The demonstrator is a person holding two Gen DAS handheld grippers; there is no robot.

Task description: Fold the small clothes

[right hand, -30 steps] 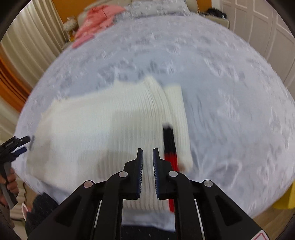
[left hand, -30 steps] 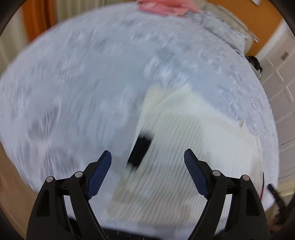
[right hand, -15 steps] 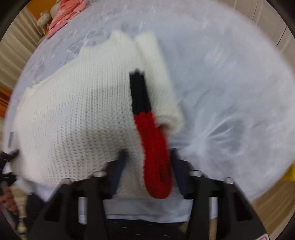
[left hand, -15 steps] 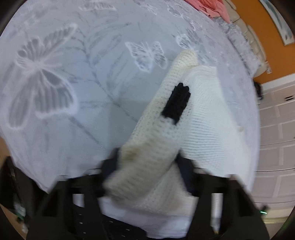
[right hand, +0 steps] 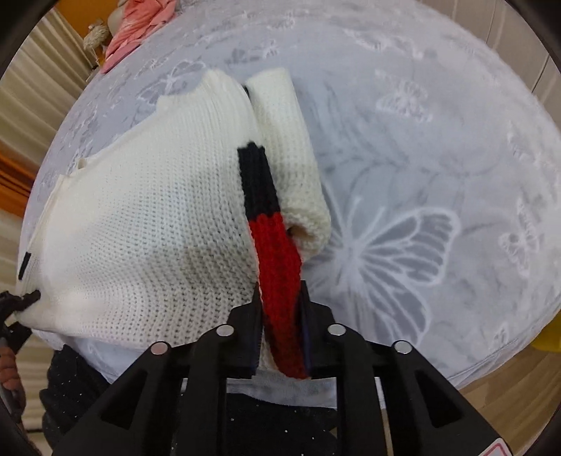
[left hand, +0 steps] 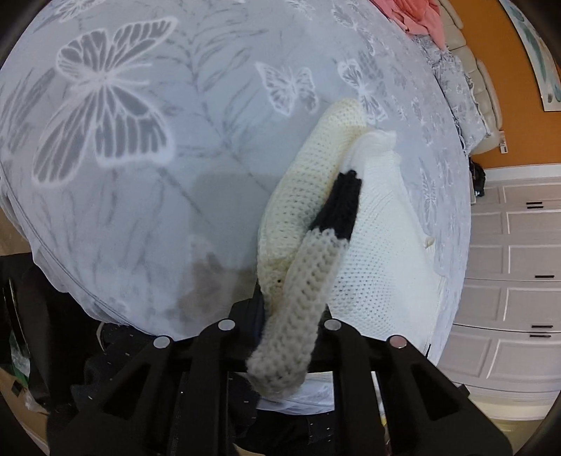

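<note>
A small cream knit sweater point(right hand: 147, 224) lies on the bed, its near hem lifted at both corners. My right gripper point(right hand: 280, 315) is shut on the hem's red and black trim point(right hand: 277, 266). My left gripper point(left hand: 280, 312) is shut on the other corner, where a grey and black trim point(left hand: 308, 277) hangs between the jaws. The sweater also shows in the left wrist view point(left hand: 382, 252). A folded sleeve point(right hand: 287, 140) lies along the right side, another point(left hand: 315, 175) along the left. The left gripper's tip point(right hand: 21, 301) shows at the right wrist view's left edge.
The bed has a grey-white butterfly-print cover point(left hand: 122, 122). A pink garment point(right hand: 136, 24) lies at the far end, also seen in the left wrist view point(left hand: 417, 17). White cupboard doors point(left hand: 508, 263) stand right of the bed. Curtains point(right hand: 38, 87) hang at left.
A second ago both grippers hovered above the sweater, left open, right shut and empty. Both have since dropped to the near hem, closed on its corners and lifted it slightly.
</note>
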